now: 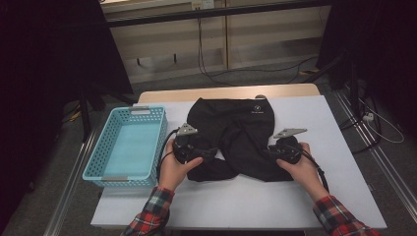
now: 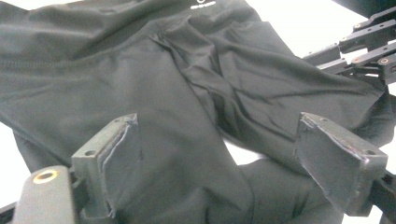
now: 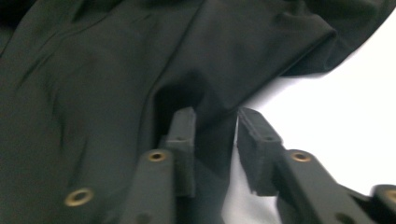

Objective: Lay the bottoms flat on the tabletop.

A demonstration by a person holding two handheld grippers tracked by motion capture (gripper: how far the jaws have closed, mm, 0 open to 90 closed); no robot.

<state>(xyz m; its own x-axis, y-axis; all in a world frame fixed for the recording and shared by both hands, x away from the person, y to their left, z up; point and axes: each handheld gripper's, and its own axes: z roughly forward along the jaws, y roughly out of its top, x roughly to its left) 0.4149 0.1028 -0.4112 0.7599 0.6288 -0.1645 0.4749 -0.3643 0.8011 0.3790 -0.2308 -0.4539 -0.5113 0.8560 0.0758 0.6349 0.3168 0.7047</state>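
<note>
My left gripper [image 1: 209, 155] hovers with jaws spread wide over the black stretchy fabric shorts [image 1: 241, 135] lying flat on the white table [image 1: 255, 201]. My right gripper [image 1: 273, 151] has its jaws nearly together, a fold of the shorts' hem between them, pads not clearly pressing. Beyond my left gripper sits a light-blue perforated plastic basket [image 1: 105, 147], nothing inside.

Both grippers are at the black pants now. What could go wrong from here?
1. The right gripper has only a thin edge of the black pants between its slightly parted jaws; the fabric may slip out on a lift.
2. The left gripper stands wide open over bunched cloth, so it may pinch several layers.
3. The basket overhangs the table edge; a nudge might tip it.
</note>
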